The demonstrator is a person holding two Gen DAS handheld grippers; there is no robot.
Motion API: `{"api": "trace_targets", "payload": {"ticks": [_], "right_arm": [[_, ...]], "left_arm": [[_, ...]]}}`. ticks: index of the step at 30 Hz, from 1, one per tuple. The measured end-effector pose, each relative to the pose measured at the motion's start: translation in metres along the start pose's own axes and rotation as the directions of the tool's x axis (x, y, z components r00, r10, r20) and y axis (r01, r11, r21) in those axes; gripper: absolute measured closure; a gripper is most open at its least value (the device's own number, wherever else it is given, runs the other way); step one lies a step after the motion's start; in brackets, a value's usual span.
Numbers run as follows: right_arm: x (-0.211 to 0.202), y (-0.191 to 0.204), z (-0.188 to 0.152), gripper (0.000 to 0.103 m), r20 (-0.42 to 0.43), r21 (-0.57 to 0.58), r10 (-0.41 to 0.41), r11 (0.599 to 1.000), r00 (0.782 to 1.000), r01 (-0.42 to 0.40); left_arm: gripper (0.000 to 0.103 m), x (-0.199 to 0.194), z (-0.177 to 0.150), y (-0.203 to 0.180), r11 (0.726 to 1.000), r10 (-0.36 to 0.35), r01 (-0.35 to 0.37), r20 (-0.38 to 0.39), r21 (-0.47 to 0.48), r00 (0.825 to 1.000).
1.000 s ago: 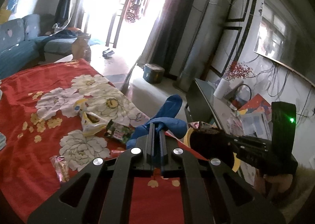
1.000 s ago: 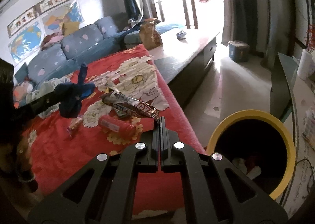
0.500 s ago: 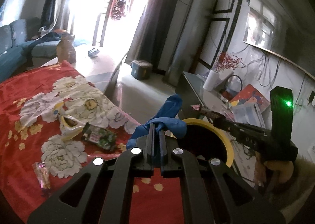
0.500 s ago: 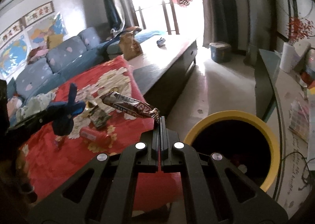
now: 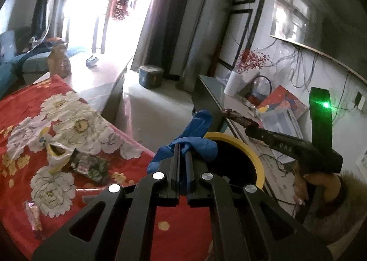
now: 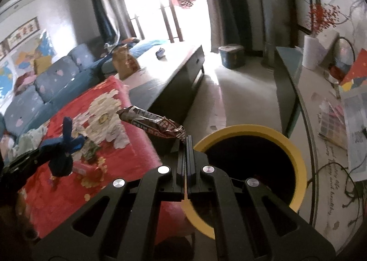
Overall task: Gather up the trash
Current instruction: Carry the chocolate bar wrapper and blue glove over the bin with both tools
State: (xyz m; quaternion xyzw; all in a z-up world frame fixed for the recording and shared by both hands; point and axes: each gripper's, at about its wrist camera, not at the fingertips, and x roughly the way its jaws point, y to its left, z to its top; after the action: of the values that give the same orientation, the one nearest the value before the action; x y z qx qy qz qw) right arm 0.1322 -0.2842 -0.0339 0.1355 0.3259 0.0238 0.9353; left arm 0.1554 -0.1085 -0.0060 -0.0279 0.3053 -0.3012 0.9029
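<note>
My left gripper (image 5: 182,146) is shut on a crumpled blue glove (image 5: 197,137) and holds it at the near rim of a yellow-rimmed black bin (image 5: 257,164). My right gripper (image 6: 186,139) is shut on the end of a brown candy bar wrapper (image 6: 151,122), held just left of the bin (image 6: 296,153). The right gripper also shows in the left wrist view (image 5: 250,126), over the bin's far side. The left gripper with the glove (image 6: 65,146) shows in the right wrist view. More wrappers (image 5: 89,165) lie on the red flowered cloth (image 5: 27,109).
A yellow-white wrapper (image 5: 55,153) and a pink one (image 5: 33,215) lie on the cloth. A dark low table (image 6: 174,73) stands beyond, a glass side table (image 6: 321,123) with papers to the right, a blue sofa (image 6: 45,82) to the left.
Both grippers have moved right, off the red cloth and towards the bin. The bin now looms larger in both views. Both stay shut on their items.
</note>
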Motion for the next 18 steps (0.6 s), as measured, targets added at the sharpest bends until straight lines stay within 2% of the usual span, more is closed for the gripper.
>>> {"api": "trace_targets", "payload": {"ticks": [18], "right_arm": [[0.003,-0.072,-0.002,0.103,-0.012,0.141,-0.154,0.978,0.988,0.154]], "left_arm": [[0.099,0.053,-0.004,-0.043,0.993,-0.089,0.095,-0.084,0.064,0.992]]}}
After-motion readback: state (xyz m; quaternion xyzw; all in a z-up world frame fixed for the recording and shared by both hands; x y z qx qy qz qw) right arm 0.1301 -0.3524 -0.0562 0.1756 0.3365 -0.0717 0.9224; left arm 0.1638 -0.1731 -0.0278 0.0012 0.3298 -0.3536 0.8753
